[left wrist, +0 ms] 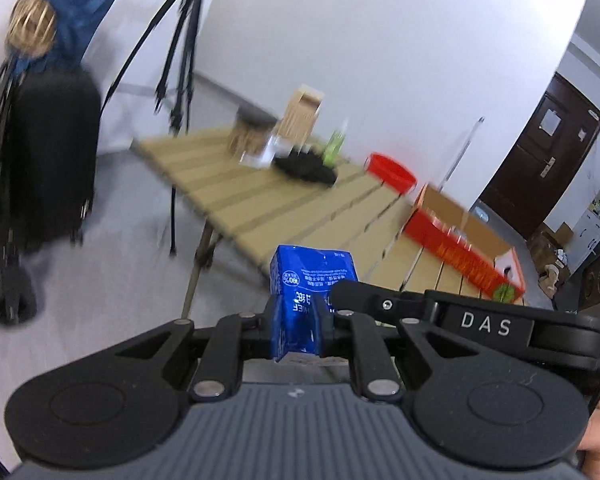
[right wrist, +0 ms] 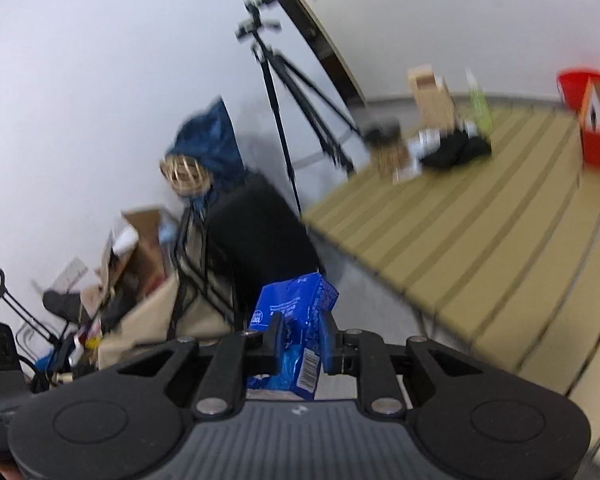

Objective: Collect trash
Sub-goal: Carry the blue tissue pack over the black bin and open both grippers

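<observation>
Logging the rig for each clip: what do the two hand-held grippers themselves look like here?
Both match: the left hand-held gripper and right hand-held gripper have matte black linkage arms with silver pivot pins, rounded black side lobes, and a ribbed grey body. In the left wrist view, the right one's black arm bears a "DAS" label. No cables or sleeves visible.

Crumpled blue carton [left wrist: 313, 280] upright; blue wrapper [right wrist: 296, 320] tilted.
</observation>
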A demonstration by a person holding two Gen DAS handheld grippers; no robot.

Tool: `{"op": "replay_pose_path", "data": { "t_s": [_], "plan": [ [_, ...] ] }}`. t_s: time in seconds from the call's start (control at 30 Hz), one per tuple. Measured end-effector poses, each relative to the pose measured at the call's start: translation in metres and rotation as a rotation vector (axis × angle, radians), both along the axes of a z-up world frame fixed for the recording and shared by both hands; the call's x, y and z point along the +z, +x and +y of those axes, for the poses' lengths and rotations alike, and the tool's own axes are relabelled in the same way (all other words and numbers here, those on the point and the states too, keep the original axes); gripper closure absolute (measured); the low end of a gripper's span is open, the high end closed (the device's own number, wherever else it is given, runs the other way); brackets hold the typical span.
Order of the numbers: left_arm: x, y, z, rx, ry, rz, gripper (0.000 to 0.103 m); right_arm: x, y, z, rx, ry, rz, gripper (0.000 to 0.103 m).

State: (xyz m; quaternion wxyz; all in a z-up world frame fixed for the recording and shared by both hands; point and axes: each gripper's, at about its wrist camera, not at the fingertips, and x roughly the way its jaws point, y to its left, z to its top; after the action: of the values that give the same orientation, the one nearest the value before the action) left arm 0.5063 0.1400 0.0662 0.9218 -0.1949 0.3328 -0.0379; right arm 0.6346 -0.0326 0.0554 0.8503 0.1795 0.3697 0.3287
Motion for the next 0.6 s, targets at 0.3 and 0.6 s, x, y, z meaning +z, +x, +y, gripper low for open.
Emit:
{"op": "replay_pose_path", "data": {
  "t_s": [0.3, 0.6],
  "plan": [
    [-0.117, -0.041, 0.004, -0.011, -0.093, 0.171, 0.088, -0.116, -0.058, 0.005, -0.002, -0.081, 0.148, 0.086],
    [-0.227, -0.016, 0.013, -0.027, -0.085, 0.421, 0.086, -0.224, -0.044, 0.023, 0.039, -0.213, 0.279, 0.085]
  ]
}}
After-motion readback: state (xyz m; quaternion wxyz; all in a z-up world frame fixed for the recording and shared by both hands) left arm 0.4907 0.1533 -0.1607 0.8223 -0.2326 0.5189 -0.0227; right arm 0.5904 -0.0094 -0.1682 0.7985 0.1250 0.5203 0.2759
